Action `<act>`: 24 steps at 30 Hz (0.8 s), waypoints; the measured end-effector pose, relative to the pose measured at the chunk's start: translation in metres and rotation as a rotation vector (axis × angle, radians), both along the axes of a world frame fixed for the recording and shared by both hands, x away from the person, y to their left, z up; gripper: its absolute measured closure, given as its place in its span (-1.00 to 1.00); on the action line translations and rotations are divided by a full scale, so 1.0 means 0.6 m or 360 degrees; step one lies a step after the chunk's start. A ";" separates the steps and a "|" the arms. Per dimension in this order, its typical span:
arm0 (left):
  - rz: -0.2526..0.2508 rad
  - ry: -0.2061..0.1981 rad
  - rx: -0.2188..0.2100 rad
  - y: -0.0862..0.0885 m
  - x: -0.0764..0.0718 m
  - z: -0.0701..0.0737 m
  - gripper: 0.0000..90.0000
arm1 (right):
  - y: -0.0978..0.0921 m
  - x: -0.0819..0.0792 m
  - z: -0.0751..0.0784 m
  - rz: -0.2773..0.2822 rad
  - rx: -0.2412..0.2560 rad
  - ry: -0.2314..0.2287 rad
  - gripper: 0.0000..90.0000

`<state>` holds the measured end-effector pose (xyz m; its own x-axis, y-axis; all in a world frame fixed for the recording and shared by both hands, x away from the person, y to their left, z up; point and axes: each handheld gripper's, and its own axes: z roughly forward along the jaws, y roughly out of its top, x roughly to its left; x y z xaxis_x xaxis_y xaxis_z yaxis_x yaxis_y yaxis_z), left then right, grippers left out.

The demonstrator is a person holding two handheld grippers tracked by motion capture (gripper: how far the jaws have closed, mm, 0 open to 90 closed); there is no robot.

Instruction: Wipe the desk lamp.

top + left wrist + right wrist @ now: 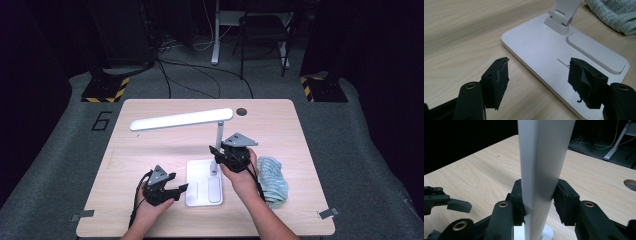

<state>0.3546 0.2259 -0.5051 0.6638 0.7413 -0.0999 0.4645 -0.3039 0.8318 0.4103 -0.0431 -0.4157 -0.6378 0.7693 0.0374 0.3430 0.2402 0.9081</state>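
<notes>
A white desk lamp stands mid-table, with a flat base (197, 182), an upright post (219, 134) and a long head bar (182, 120) reaching left. My right gripper (216, 156) is shut on the lower post; in the right gripper view the post (544, 165) sits pinched in that gripper (540, 202), both black pads against it. My left gripper (178, 183) stands open at the base's left edge. In the left gripper view this gripper (540, 68) hovers with its jaws wide apart, just short of the base (536, 47), holding nothing.
A folded pale blue towel (273, 179) (614, 13) lies right of the lamp base. A round cable hole (242, 111) (630, 183) sits near the table's far edge. Beyond the table (150, 150) are floor cables, chair legs and striped stand bases.
</notes>
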 end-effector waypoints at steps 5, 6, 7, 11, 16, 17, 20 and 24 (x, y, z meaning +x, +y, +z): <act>-0.0010 0.0000 0.0011 0.000 0.000 0.000 -0.27 | 0.019 0.004 -0.001 0.0060 -0.0001 -0.0008 0.41; -0.0008 0.0001 0.0009 0.000 0.000 0.000 -0.27 | 0.022 0.003 -0.002 0.0063 0.0013 -0.0002 0.40; -0.0008 0.0003 0.0009 0.000 0.000 0.000 -0.27 | 0.023 0.002 -0.002 0.0056 0.0009 -0.0011 0.40; 0.0021 -0.0015 -0.0018 0.001 0.000 -0.001 -0.27 | 0.018 -0.005 -0.002 -0.0021 0.0015 -0.0045 0.23; 0.0010 0.0003 -0.0014 0.003 0.000 0.000 -0.27 | 0.012 -0.018 -0.002 -0.0084 0.0030 -0.0043 0.34; 0.0027 -0.0005 -0.0024 0.002 0.000 -0.001 -0.27 | 0.012 -0.020 -0.002 -0.0090 0.0031 -0.0054 0.35; 0.0019 0.0005 -0.0020 0.001 0.000 -0.001 -0.27 | 0.012 -0.022 -0.002 -0.0096 0.0023 -0.0062 0.36; 0.0012 0.0002 -0.0008 0.002 0.001 -0.001 -0.27 | 0.011 -0.018 -0.002 -0.0038 0.0042 -0.0048 0.41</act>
<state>0.3554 0.2272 -0.5056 0.6579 0.7458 -0.1047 0.4680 -0.2960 0.8327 0.3998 -0.0364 -0.4170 -0.6207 0.7831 0.0389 0.3206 0.2082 0.9241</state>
